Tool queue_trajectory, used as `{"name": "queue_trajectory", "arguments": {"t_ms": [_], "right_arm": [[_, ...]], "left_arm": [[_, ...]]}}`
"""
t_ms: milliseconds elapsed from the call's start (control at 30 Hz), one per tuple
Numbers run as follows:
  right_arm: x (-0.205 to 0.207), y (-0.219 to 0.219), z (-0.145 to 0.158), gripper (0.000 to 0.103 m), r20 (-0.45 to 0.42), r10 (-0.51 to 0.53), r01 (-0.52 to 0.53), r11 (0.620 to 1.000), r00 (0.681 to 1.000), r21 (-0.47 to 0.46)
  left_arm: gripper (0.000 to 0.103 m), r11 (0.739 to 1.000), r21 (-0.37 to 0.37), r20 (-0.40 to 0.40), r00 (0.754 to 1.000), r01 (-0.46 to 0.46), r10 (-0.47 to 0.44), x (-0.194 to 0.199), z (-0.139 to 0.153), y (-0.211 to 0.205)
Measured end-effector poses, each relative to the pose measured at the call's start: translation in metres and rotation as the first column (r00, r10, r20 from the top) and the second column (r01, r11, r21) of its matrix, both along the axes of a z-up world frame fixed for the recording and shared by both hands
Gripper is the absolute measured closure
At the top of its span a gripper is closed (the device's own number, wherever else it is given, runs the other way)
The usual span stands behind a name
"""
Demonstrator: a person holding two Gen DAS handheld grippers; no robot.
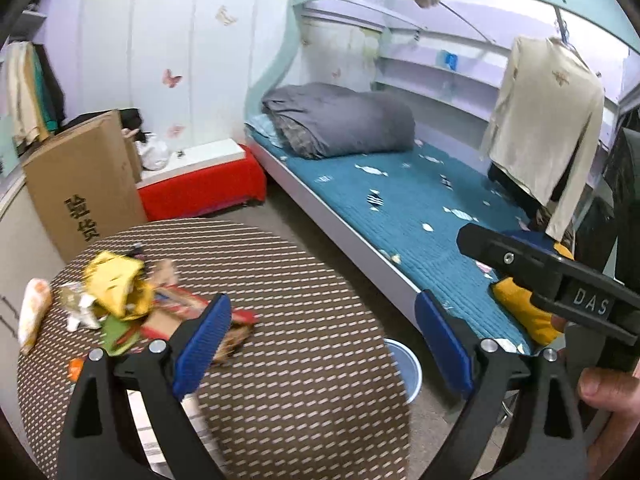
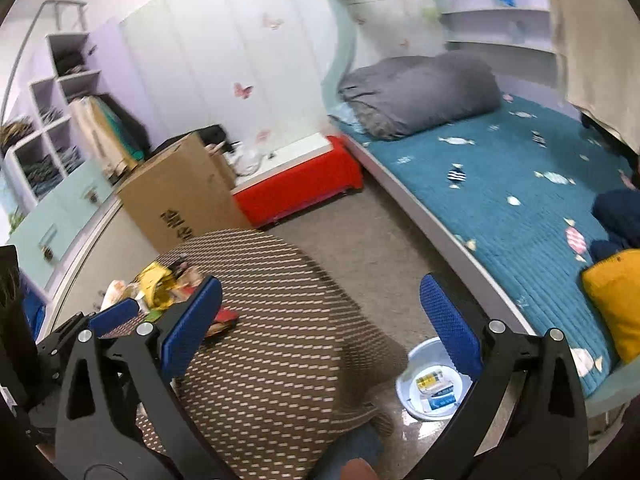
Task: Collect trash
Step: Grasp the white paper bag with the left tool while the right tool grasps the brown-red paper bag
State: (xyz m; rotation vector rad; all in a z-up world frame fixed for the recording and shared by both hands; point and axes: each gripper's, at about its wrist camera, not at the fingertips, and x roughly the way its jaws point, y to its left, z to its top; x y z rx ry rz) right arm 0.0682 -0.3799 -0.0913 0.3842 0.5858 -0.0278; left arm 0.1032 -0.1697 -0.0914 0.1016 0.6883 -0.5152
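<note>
A pile of trash (image 1: 128, 300), with yellow, green and red wrappers and a white-orange packet (image 1: 34, 316), lies at the left of a round table with a brown patterned cloth (image 1: 300, 360). The pile shows in the right wrist view (image 2: 168, 284) too. My left gripper (image 1: 324, 340) is open and empty above the table, right of the pile. My right gripper (image 2: 320, 324) is open and empty over the table's right side. A pale blue bin (image 2: 432, 384) on the floor holds a few packets; its rim shows in the left wrist view (image 1: 408, 368).
A bed with a teal cover (image 1: 420, 216) and a grey duvet (image 1: 340, 120) runs along the right. A cardboard box (image 1: 80, 184) and a red bench (image 1: 200, 188) stand behind the table. A yellow cushion (image 2: 616, 300) lies on the bed. The right gripper's body (image 1: 560, 284) crosses the left wrist view.
</note>
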Motion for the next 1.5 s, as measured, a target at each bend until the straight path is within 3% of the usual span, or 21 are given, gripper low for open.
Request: {"name": "queue_trajectory", "arguments": {"t_ms": [500,833,1133,1167,1233,1300,1500], "right_arm": [[0.030,0.090,-0.002,0.006,-0.044,0.175,-0.177,0.982,0.984,-0.058],[0.047,0.117,-0.022,0.006,-0.103,0.249,-0.257,0.963,0.963,-0.083],[0.065,0.135,-0.049,0.006,-0.177,0.298,-0.320,0.942,0.938,-0.107],[0.069,0.138,-0.052,0.006,-0.186,0.305,-0.329,0.938,0.934,-0.113],[0.078,0.144,-0.058,0.006,-0.200,0.322,-0.350,0.929,0.925,-0.119],[0.090,0.151,-0.064,0.006,-0.215,0.345,-0.376,0.918,0.914,-0.125],[0.134,0.181,-0.091,0.006,-0.294,0.455,-0.509,0.849,0.840,-0.140]], "left_arm": [[0.012,0.985,-0.008,0.030,0.985,-0.172,0.172,-0.024,-0.014,0.130],[0.012,0.966,0.038,-0.057,0.964,-0.256,0.258,-0.032,-0.056,0.191],[0.013,0.943,0.069,-0.160,0.929,-0.326,0.333,-0.020,-0.099,0.201],[0.014,0.941,0.068,-0.169,0.925,-0.332,0.339,-0.019,-0.102,0.202],[0.035,0.943,0.058,-0.200,0.922,-0.327,0.332,-0.015,-0.109,0.203],[0.043,0.945,0.054,-0.225,0.919,-0.322,0.325,-0.012,-0.114,0.203],[0.045,0.950,0.038,-0.227,0.923,-0.310,0.310,-0.012,-0.115,0.201]]}}
